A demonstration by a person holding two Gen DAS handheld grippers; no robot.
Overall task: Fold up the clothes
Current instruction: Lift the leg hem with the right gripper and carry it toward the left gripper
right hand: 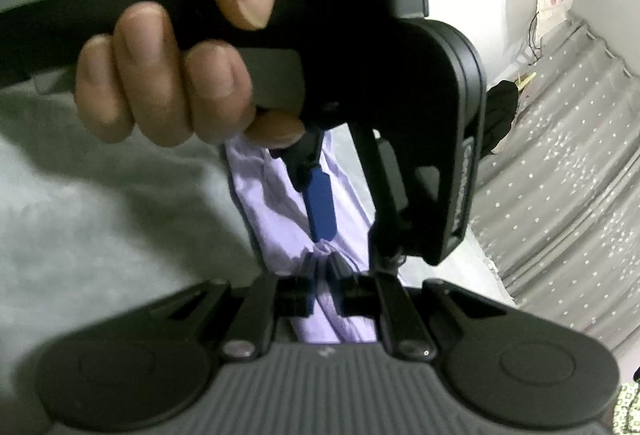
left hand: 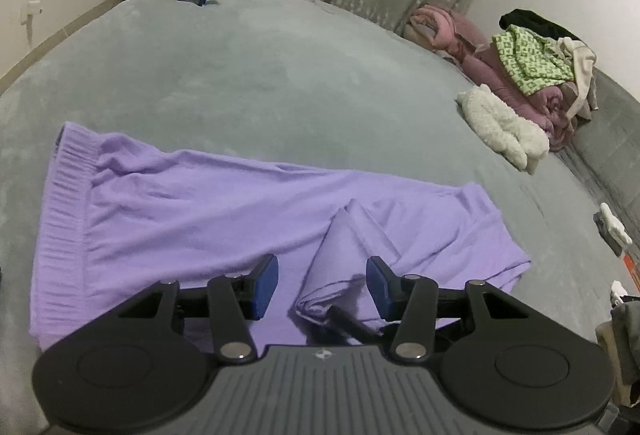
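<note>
The right gripper (right hand: 320,267) pinched the lilac knit trousers (left hand: 192,203) for folding; the left gripper (left hand: 322,285) hovered open (empty).

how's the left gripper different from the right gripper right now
The left gripper has its jaws apart, while the right gripper is shut. The left gripper grips nothing, its blue pads on either side of a raised fold of the purple garment; the right gripper pinches a bunch of that cloth. Both share blue pads and work at the same garment on the grey bed.
</note>
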